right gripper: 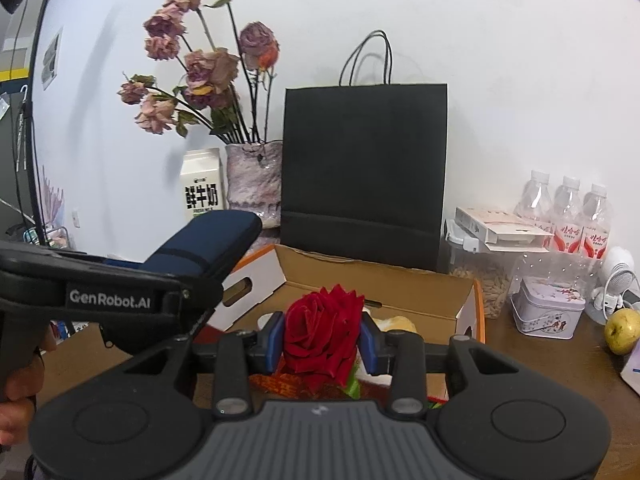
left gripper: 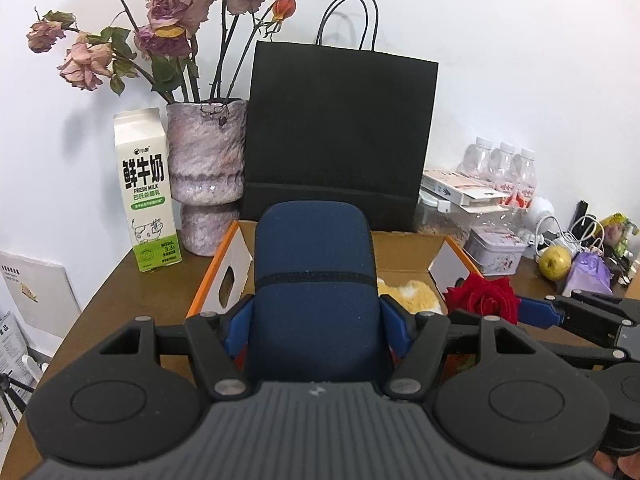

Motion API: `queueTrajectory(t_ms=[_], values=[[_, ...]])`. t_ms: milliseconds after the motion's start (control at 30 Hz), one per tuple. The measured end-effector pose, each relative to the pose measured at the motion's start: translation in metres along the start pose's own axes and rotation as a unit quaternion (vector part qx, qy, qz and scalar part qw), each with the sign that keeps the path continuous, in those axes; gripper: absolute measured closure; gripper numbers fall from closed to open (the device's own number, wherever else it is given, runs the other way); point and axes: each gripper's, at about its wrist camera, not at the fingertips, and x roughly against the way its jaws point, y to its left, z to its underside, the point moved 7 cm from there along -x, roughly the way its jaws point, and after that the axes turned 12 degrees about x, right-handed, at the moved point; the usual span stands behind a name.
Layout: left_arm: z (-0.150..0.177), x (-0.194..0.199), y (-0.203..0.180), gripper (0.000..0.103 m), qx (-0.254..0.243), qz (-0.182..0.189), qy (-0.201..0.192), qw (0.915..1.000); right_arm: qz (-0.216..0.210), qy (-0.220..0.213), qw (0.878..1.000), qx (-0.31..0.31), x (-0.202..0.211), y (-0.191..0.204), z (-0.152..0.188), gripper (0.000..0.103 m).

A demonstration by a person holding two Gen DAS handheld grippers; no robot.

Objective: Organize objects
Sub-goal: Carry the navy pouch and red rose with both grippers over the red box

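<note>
My left gripper [left gripper: 316,322] is shut on a dark blue fabric case [left gripper: 314,280], held up above the near edge of an open cardboard box [left gripper: 404,246]. In the right wrist view the same blue case [right gripper: 208,244] sticks out at the left. My right gripper [right gripper: 322,340] is shut on a red rose [right gripper: 322,328], its blue pads pressing both sides of the bloom; the red rose [left gripper: 482,298] also shows to the right of the case. The cardboard box [right gripper: 360,280] lies just beyond both grippers, with something yellow and white inside.
A black paper bag [left gripper: 340,136] stands behind the box. Left of it are a vase of dried roses [left gripper: 206,176] and a milk carton [left gripper: 146,192]. To the right sit water bottles [right gripper: 568,216], a small tin [right gripper: 548,312], a green apple [right gripper: 622,330] and cables.
</note>
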Motion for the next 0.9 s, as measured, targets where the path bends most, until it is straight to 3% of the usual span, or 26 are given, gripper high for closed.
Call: queueTrajectory(t_ms=[900], values=[[-0.02, -0.075, 0.008, 0.036, -0.004, 0.013, -0.022, 0.9996, 0.013, 0.015, 1.0, -0.023, -0.075, -0.049, 0.002, 0.066]])
